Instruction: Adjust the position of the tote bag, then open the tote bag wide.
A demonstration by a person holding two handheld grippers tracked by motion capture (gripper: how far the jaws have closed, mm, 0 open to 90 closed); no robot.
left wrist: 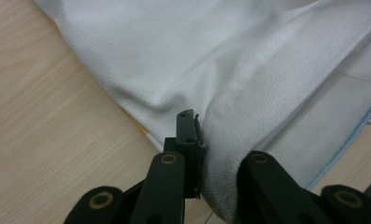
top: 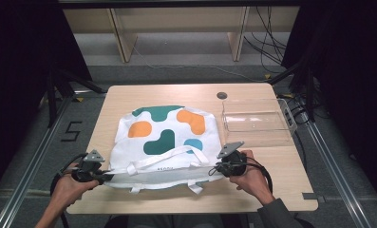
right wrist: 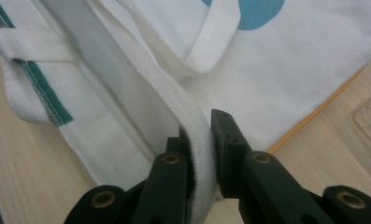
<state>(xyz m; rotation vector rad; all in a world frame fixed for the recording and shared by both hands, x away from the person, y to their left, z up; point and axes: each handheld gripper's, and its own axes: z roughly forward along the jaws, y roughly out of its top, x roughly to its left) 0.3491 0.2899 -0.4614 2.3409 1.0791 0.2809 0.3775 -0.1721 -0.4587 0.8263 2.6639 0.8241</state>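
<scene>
High view: a white tote bag (top: 164, 142) with green, orange and blue blotches lies flat on the wooden table (top: 129, 97), its open mouth and two white handles (top: 169, 159) toward my side. My left gripper (top: 102, 176) sits at the bag's near left corner, and my right gripper (top: 218, 169) at its near right corner. Both are level with the mouth edge and touch the fabric there. A clear plastic tray (top: 257, 121) stands on the table beyond my right hand (top: 250, 180), just beside the bag's right edge. My left hand (top: 67, 187) rests at the table's near left edge.

Left gripper view: my left gripper (left wrist: 206, 140) has its jaws closed nearly all the way on a fold of the bag's white cloth (left wrist: 230, 140). The fabric is pinched between the two fingers and bunches up around them. The left finger (left wrist: 185, 128) shows its tip above the cloth; the other fingertip is hidden under it. The rest of the bag spreads away ahead and to the right.

Right gripper view: my right gripper (right wrist: 199, 135) is clamped on the bag's hemmed mouth edge (right wrist: 192, 121). The band of hem runs straight down between the two fingers (right wrist: 225, 135), which press it from both sides. A handle loop (right wrist: 211, 46) lies just beyond, on the printed panel.
</scene>
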